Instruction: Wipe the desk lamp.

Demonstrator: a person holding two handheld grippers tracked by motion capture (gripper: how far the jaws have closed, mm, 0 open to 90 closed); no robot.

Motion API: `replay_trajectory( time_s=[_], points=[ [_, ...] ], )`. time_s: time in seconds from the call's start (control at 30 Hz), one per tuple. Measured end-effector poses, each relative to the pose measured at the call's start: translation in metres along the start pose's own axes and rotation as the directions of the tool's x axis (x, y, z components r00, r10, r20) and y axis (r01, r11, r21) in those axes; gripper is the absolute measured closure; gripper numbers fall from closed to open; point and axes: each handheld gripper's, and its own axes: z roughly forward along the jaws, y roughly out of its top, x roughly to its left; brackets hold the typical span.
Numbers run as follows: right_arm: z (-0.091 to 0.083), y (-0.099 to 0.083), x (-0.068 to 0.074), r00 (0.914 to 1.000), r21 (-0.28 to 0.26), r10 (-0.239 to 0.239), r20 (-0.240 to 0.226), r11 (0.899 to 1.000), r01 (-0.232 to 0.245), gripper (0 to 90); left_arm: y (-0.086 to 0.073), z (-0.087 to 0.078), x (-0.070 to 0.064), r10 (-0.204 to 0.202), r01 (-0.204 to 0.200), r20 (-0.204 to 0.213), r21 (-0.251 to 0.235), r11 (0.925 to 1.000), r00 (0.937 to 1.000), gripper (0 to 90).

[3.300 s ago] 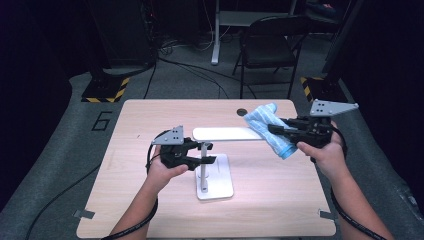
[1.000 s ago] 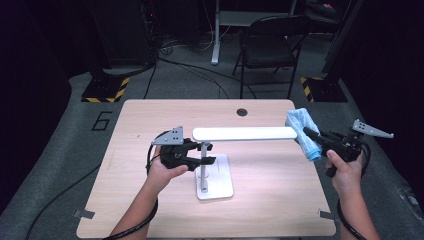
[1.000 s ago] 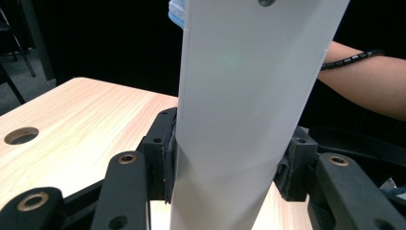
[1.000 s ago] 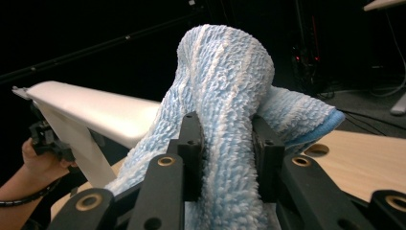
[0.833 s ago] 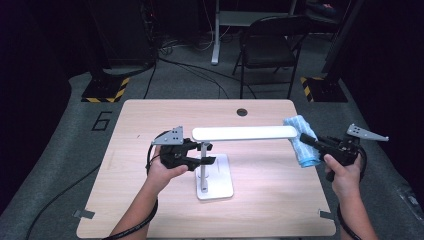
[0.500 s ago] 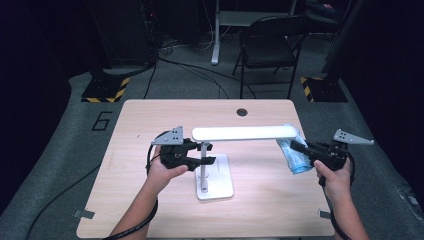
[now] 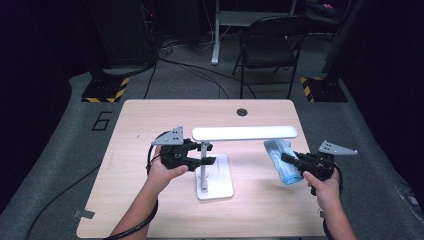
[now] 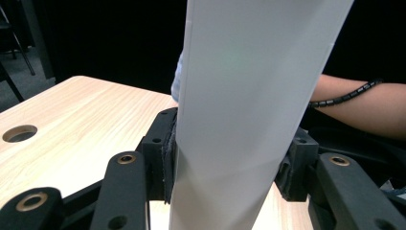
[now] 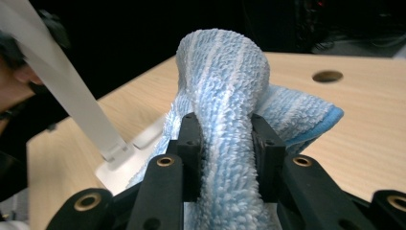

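Your left tool (image 7: 192,152) is clamped on the upright post (image 8: 249,110) of the white desk lamp (image 7: 215,175); in the left gripper view the pads press the post from both sides, so the lamp is steadied. The lamp base (image 7: 216,182) sits flat on the counter (image 7: 150,120), roughly central and closer to the near edge than the far one.

Your right tool (image 7: 295,160) is clamped on a bunched blue towel (image 7: 280,160); the right gripper view shows the jaws pinching the towel (image 9: 225,96) at its waist, with pile bulging above and below them. The towel hangs by the right end of the lamp head (image 7: 245,132), below it and toward the near-right side of the counter. Whether cloth and head touch, you cannot tell from above.

Progress, as a judgement: the job looks like wiping the lamp down. Grip on the post and grip on the cloth are both made. No dust or streaks are readable on the head, so how much is wiped is not decidable; assume the underside and post remain.

Orientation: the head's long axis runs left to right, parallel to the far edge, overhanging the post toward the right edge. The post stands near vertical. The towel's long axis runs from the near-right toward the far-left, its free end pointing at the head.
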Motion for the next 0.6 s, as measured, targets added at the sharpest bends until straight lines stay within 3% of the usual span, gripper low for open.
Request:
replay_trajectory(
  time_s=[0.1, 0.27, 0.6],
  points=[
    [0.004, -0.012, 0.002, 0.9993, 0.018, 0.012, 0.036, 1.000, -0.013, 69.8, 0.000, 0.000, 0.000, 0.001, -0.001, -0.002, 0.001, 1.0000, 1.0000, 50.1],
    [0.009, -0.029, 0.004, 0.9979, 0.015, 0.039, 0.051, 0.999, -0.040, 69.7, 0.000, 0.000, -0.001, 0.001, -0.001, -0.002, -0.001, 1.0000, 1.0000, 50.1],
    [0.015, -0.052, 0.004, 0.9944, 0.053, 0.039, 0.099, 0.998, -0.045, 69.3, -0.001, -0.001, -0.001, -0.004, 0.004, -0.002, -0.005, 1.0000, 1.0000, 50.1]
  ],
)
